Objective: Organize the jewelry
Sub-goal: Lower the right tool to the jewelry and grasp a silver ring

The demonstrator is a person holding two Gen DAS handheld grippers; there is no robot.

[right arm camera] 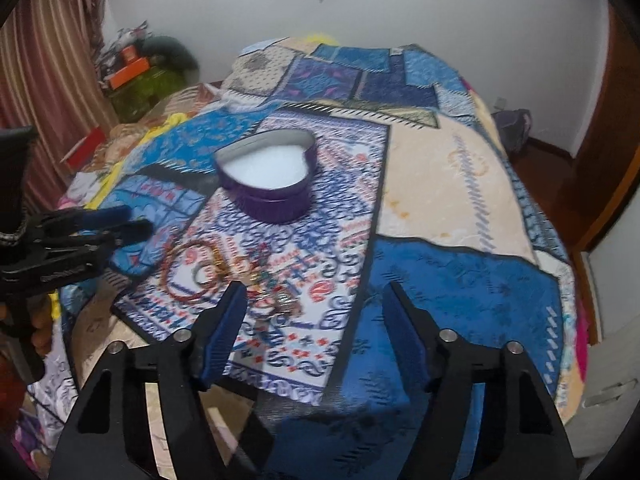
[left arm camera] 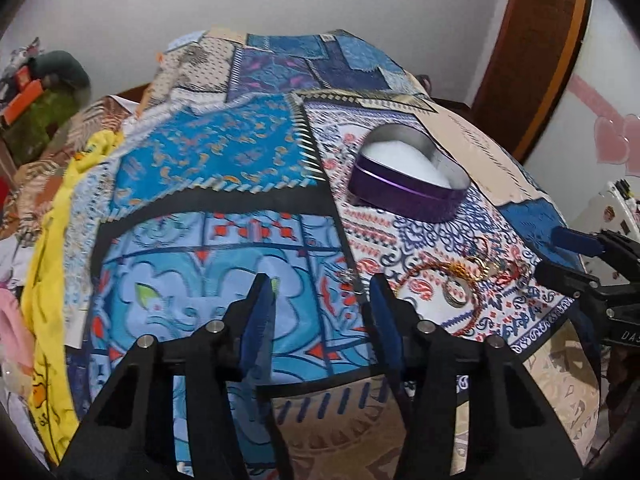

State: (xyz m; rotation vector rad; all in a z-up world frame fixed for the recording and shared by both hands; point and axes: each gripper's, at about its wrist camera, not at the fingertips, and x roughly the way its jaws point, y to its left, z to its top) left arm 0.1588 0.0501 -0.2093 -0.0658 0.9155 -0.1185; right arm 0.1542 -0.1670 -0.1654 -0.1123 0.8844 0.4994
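Hovering over the bed (right arm camera: 440,184), both the left gripper (left arm camera: 320,300) and right gripper (right arm camera: 316,312) have fingers apart and hold nothing, so the first pickup looks not yet begun. The jewelry (right arm camera: 208,268) lies loose on the near patterned cloth, apart from the open heart-shaped tin (right arm camera: 266,178) farther back. Next, I judge, one gripper must lower onto a single small piece and pinch it precisely.

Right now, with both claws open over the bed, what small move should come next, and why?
Probably lower the right gripper onto the small metal ring just ahead of its fingertips. Both grippers are open and empty, the purple heart-shaped tin shows only its white lining, and the jewelry, red bead bracelet included, lies on the patterned bedspread.
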